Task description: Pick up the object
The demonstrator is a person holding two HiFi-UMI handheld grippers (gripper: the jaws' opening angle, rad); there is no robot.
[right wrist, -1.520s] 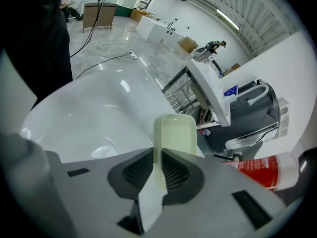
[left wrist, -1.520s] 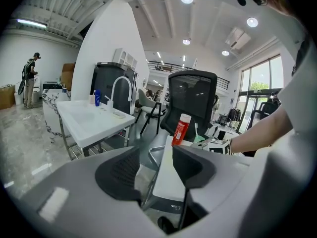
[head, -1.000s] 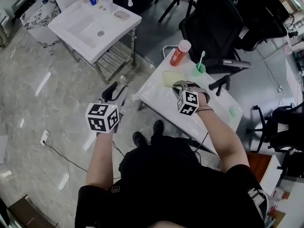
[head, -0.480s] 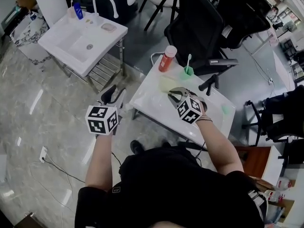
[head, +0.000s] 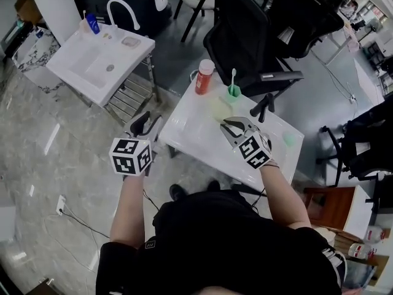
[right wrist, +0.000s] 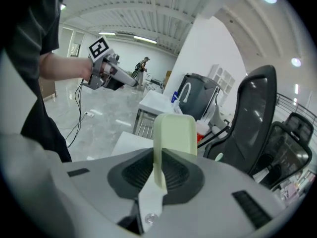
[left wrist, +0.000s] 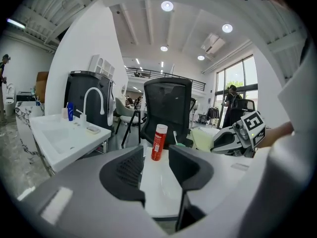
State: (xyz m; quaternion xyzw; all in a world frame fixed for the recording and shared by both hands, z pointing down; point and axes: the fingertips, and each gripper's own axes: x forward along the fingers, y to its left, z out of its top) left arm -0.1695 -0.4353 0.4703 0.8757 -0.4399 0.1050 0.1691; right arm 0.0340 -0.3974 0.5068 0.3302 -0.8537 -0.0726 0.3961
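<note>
White counter [head: 196, 137] on a grey marble floor [head: 43, 146], white sink stand [head: 92, 63] off to its left, black office chairs [head: 245, 35] behind. On the counter I see a red bottle [head: 204, 77], a green cup [head: 233, 91] with a toothbrush, and a small green item [head: 288, 140] near the right edge. My right gripper [head: 228, 124] is over the counter. Its own view shows the fingers [right wrist: 136, 170] clenched on the pale green object [right wrist: 173, 133], which sticks out past them; the head view gives only a pale patch there. My left gripper [head: 147, 125] hangs beside the counter, over the floor. Its view shows the fingers [left wrist: 130, 168] closing with nothing between them, the bottle well beyond.
</note>
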